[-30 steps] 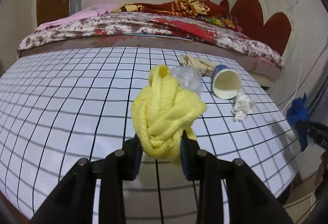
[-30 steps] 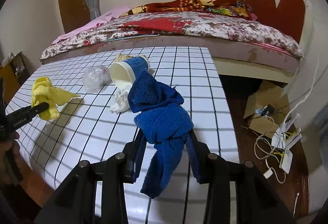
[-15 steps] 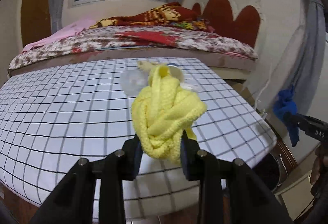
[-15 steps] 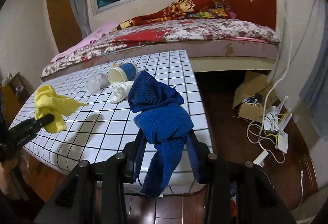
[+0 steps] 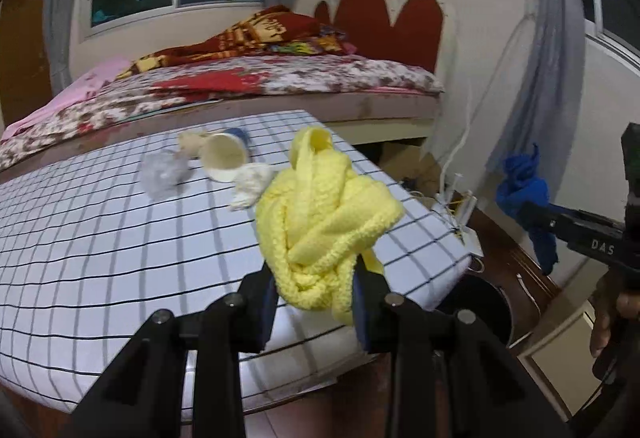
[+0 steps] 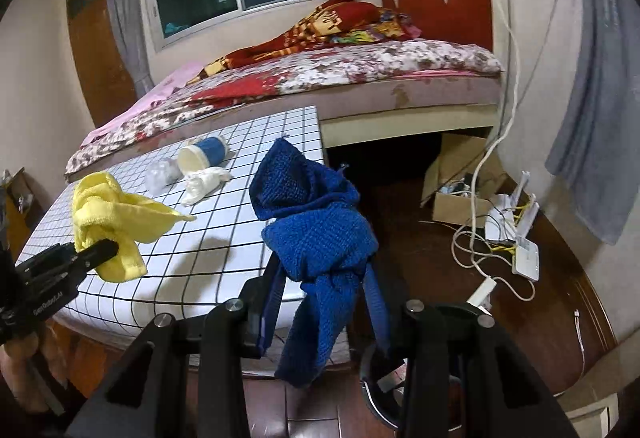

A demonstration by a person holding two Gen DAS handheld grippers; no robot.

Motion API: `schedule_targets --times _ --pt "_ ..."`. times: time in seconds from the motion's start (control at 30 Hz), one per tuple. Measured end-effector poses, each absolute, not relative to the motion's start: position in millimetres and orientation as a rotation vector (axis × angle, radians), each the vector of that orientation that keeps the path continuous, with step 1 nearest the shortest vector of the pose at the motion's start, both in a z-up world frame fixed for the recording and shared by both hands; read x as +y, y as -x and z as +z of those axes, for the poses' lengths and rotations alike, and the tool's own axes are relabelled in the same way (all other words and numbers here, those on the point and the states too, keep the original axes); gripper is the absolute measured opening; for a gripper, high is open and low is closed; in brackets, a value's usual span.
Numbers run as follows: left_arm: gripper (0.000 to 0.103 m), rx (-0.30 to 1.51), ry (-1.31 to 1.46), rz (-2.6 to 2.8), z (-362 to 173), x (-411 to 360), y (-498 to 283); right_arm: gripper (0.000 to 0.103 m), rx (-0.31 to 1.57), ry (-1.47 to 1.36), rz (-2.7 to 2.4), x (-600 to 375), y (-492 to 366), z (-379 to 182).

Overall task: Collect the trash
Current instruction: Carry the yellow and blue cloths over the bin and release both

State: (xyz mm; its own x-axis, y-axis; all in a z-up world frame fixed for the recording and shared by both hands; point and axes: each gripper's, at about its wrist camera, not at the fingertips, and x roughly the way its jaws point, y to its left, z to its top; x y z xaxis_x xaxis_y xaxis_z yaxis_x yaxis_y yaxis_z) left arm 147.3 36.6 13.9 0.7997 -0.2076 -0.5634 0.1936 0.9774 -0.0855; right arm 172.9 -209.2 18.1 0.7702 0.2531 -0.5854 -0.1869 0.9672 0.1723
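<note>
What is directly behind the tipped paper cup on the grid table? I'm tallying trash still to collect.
Behind the paper cup a crumpled beige wad pokes out, the cup covering part of it. Whether anything else lies there cannot be seen.

The left claw (image 5: 314,290) sits low in the frame's centre, clamped on a yellow cloth (image 5: 320,213). The right claw (image 6: 324,294), likewise low and central, grips a blue cloth (image 6: 316,234).

Left tongs (image 5: 314,292) at lower centre clamped on a bunched yellow cloth (image 5: 320,213), grid-patterned table (image 5: 100,246) behind, tipped paper cup (image 5: 224,155) at centre left, right tongs (image 5: 532,215) with blue cloth (image 5: 524,193) at right edge
</note>
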Motion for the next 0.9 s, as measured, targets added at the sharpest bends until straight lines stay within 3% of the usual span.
schedule_targets --times 0.9 --pt "0.033 0.666 -0.056 -0.485 -6.3 -101.0 -133.6 0.041 0.725 -0.151 0.050 -313.2 -132.6 -20.6"
